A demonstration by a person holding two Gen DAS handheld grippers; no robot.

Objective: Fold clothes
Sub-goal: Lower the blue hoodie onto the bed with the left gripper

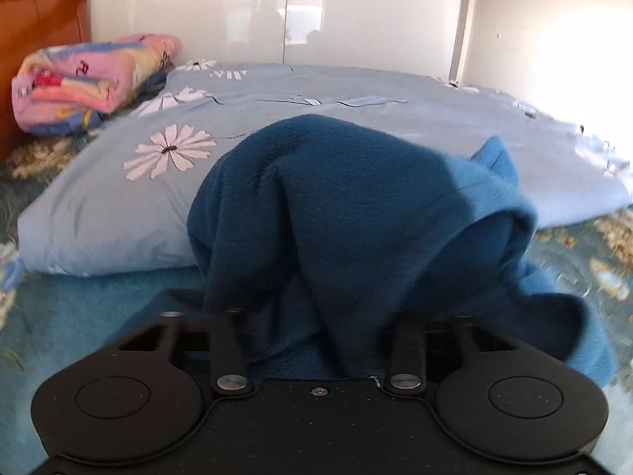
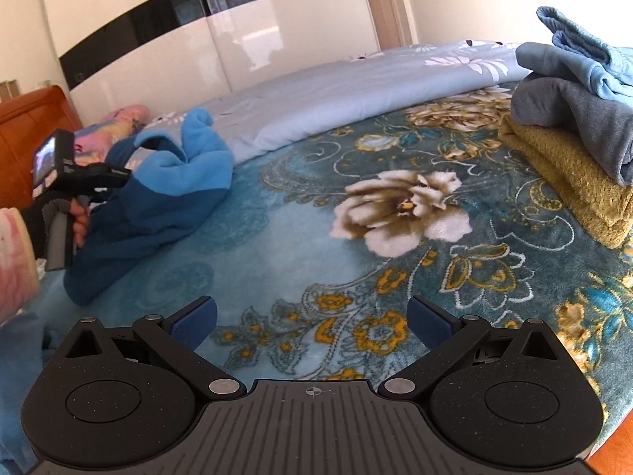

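Note:
A two-tone blue fleece garment (image 1: 356, 206) rises in a bunched peak right in front of the left wrist camera and drapes over my left gripper (image 1: 316, 304), hiding its fingertips. The jaws stand narrow and the fleece is pinched between them. In the right wrist view the same fleece (image 2: 166, 182) lies heaped at the left of the bed. There a person's hand holds the left gripper (image 2: 118, 176), whose tips are buried in the cloth. My right gripper (image 2: 312, 324) hovers open over the teal floral blanket (image 2: 395, 206) with nothing between its blue pads (image 2: 196, 322).
A stack of folded clothes (image 2: 573, 130), with mustard, grey and light blue items, sits at the right. A pale blue daisy duvet (image 1: 118, 198) lies behind the fleece. A folded pink patterned blanket (image 1: 87, 79) rests by the orange headboard (image 1: 39, 19). White wardrobe doors (image 1: 277, 12) stand behind.

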